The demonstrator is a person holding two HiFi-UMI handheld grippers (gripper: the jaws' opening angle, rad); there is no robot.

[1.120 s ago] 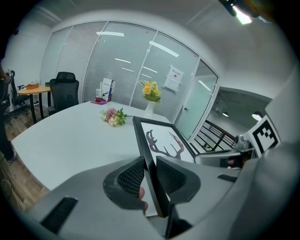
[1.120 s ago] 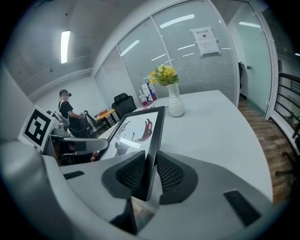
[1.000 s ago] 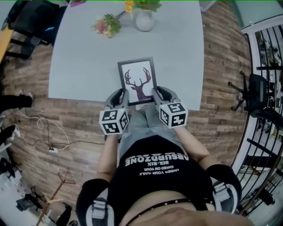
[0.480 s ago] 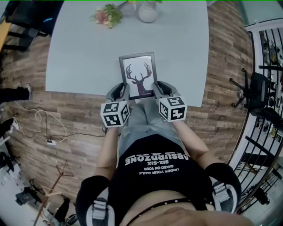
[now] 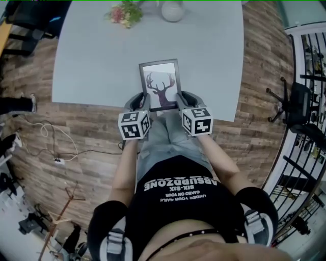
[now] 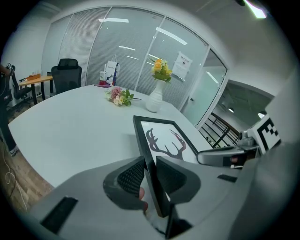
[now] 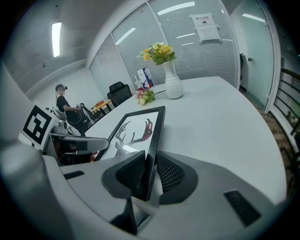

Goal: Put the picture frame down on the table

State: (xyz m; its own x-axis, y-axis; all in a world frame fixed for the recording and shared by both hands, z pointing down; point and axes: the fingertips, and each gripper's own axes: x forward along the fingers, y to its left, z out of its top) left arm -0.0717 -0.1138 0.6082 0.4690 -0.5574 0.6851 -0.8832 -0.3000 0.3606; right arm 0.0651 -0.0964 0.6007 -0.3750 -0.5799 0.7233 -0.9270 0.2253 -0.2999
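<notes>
Tabletop [image 5: 97,66] lies pale grey above plank floor [image 5: 76,130], vase [image 5: 172,9] at back

Black rectangular picture frame [image 5: 160,84] over near edge of pale grey table [image 5: 91,61], about mid-width. Left gripper [image 5: 144,103] clamps frame's left edge, right gripper [image 5: 179,101] its right edge, both at near end. White ceramic vase [image 5: 172,10] at far edge, behind frame; loose flower bunch [image 5: 124,14] left of vase.

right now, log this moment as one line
left claw: shut on picture frame | right claw: shut on picture frame | picture frame: over table near edge
</notes>
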